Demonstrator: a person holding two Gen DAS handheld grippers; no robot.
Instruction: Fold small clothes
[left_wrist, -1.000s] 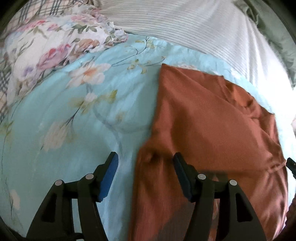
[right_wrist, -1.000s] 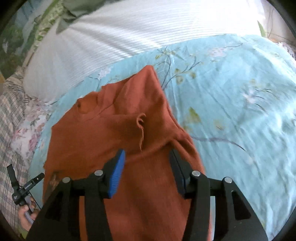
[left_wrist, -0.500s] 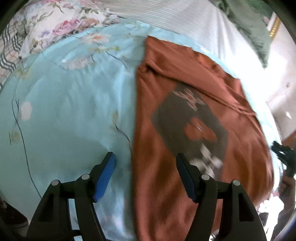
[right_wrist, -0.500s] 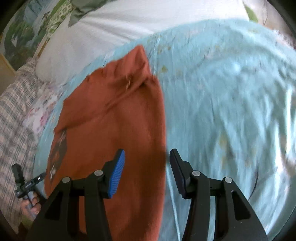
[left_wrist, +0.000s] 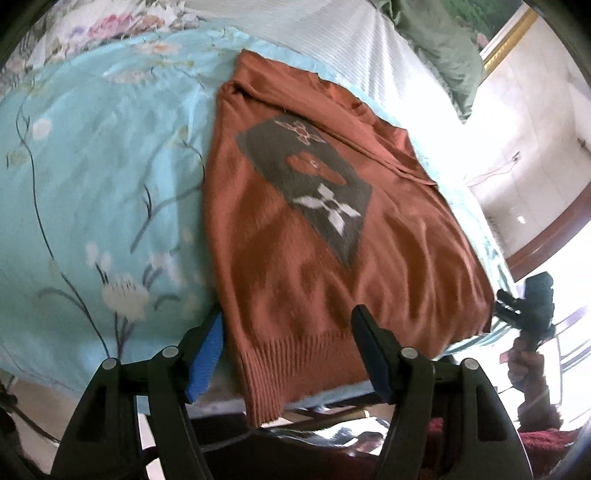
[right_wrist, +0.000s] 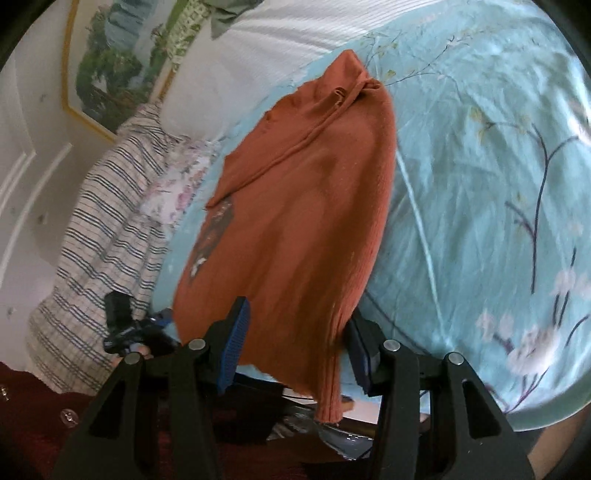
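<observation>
- Item: rust-orange knit sweater w/ dark grey diamond motif, lying flat on pale turquoise floral bedsheet; ribbed hem hangs over the near bed edge.
- Fold status: sleeves appear tucked in lengthwise, so body reads as one long narrow panel; side folds judged done. Cross-fold (hem up toward collar) not yet done. Approx. halfway, by my est.
- Left gripper: jaws apart, straddling the left hem corner; blue pad just beside the fabric edge, nothing clamped.
- Right gripper: jaws apart, either side of the right hem corner; contact w/ knit cannot be told, no clamp visible.
- Surrounds: white ribbed pillow, striped check blanket, framed landscape picture on wall.
- Left to do (judgement): pinch both hem corners, carry hem up to collar, smooth.
- Risk: overhanging hem may drag or bunch if the corners lift unevenly.
</observation>
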